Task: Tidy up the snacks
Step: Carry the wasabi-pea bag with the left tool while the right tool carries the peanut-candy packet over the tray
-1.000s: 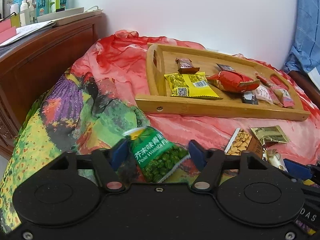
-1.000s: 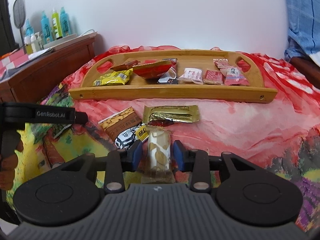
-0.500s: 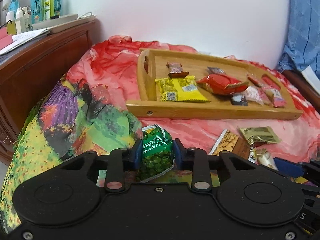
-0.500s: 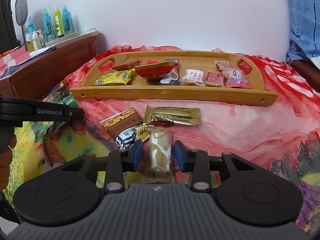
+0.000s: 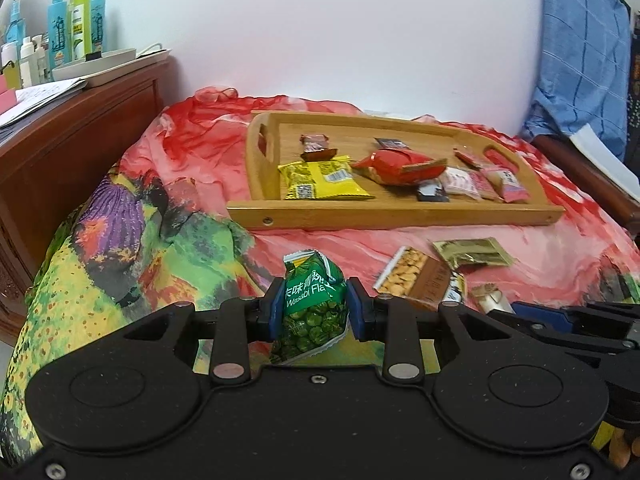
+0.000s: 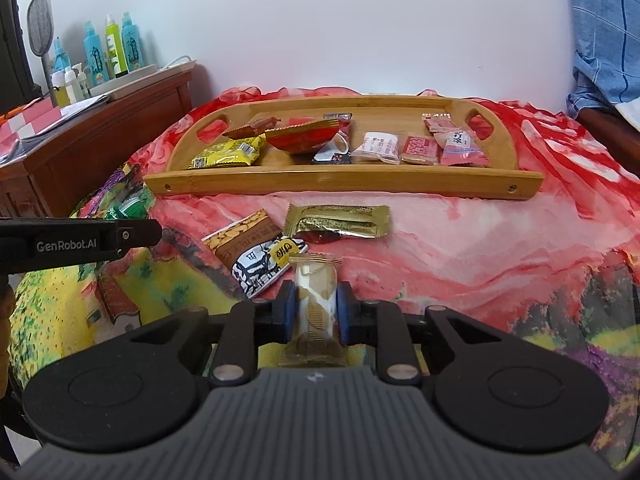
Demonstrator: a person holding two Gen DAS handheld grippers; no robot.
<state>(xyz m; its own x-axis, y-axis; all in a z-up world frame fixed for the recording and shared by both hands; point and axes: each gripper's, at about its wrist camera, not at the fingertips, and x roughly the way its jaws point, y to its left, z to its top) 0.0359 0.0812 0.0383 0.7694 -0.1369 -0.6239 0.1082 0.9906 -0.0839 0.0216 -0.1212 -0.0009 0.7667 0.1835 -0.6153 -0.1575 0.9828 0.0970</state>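
My left gripper (image 5: pixel 315 310) is shut on a green wasabi pea bag (image 5: pixel 310 276), which stands upright between the blue pads, just above the cloth. The jaws of my right gripper (image 6: pixel 316 310) are closing; their pads press on a white and gold snack pack (image 6: pixel 316 280) lying on the cloth. Beyond both sits a wooden tray (image 6: pixel 340 182) holding a yellow pack (image 6: pixel 228 152), a red pack (image 6: pixel 300 138) and several pink ones. Between the grippers and the tray lie a peanut pack (image 6: pixel 244 240), a gold pack (image 6: pixel 340 220) and a black-and-white pack (image 6: pixel 264 264).
A colourful cloth (image 5: pixel 120 240) covers the bed. A dark wooden dresser (image 6: pixel 100 140) with bottles (image 6: pixel 104 52) and papers stands at the left. A blue checked cloth (image 6: pixel 600 40) hangs at the right. The white wall runs right behind the tray.
The left jaws closed on the green pea bag and raised it a little toward the tray. The right jaws narrowed onto the white and gold pack; that hand stayed put.
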